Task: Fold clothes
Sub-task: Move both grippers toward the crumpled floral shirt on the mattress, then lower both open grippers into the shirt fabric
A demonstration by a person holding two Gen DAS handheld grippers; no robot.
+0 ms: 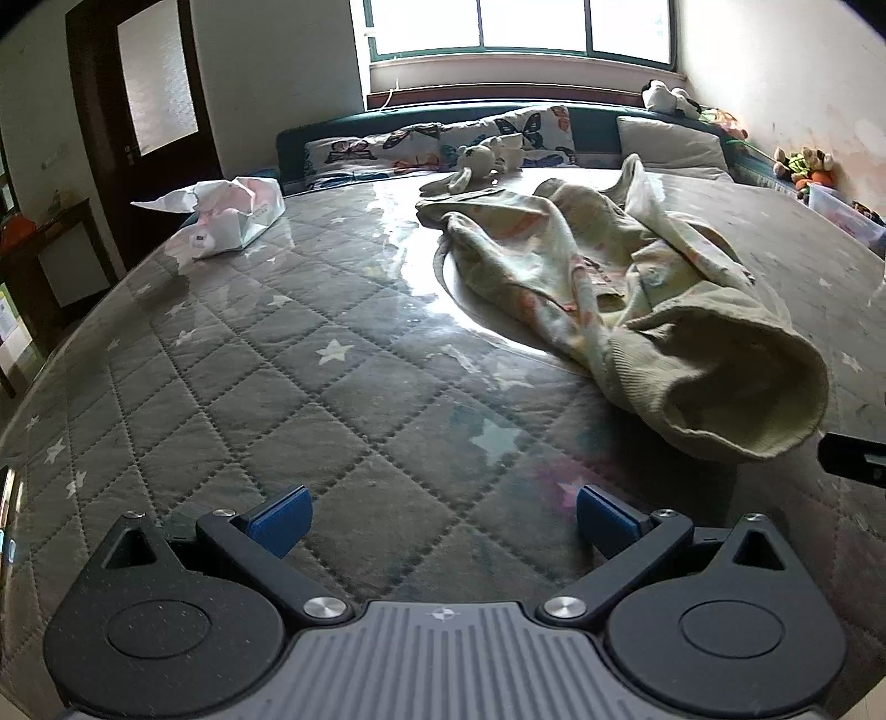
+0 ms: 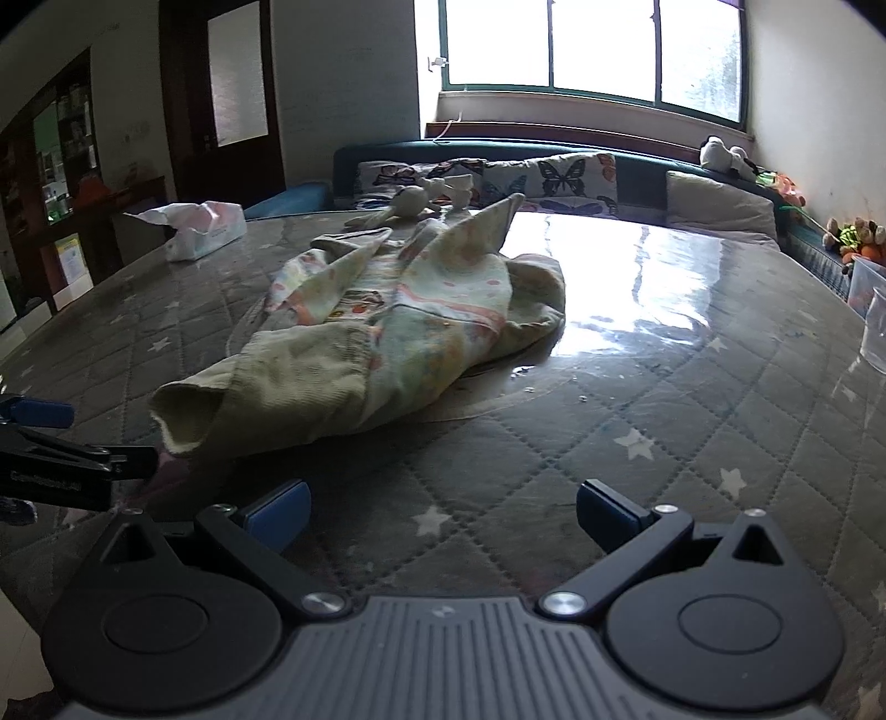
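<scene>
— Where is the garment found?

— A crumpled child's garment [image 1: 603, 293], pale green with a printed lining, is seen lying unfolded on the mattress [image 1: 277, 354], its ribbed cuff [image 1: 742, 387] turned toward the cameras.

— And the tongs?

— The left tongs [image 1: 440, 523] are held wide open over bare quilting; nothing is gripped or touched. The right tongs [image 2: 440, 518] are likewise spread wide and empty, just short of the cuff.

— What is seen around it?

— The mattress is quilted grey with white stars, under a glossy cover. A tissue pack [image 1: 232, 213] is placed near its left edge, a plush rabbit [image 1: 470, 169] and butterfly pillows [image 1: 432, 144] by the headboard, and a bright window [image 2: 592, 50] behind.
</scene>
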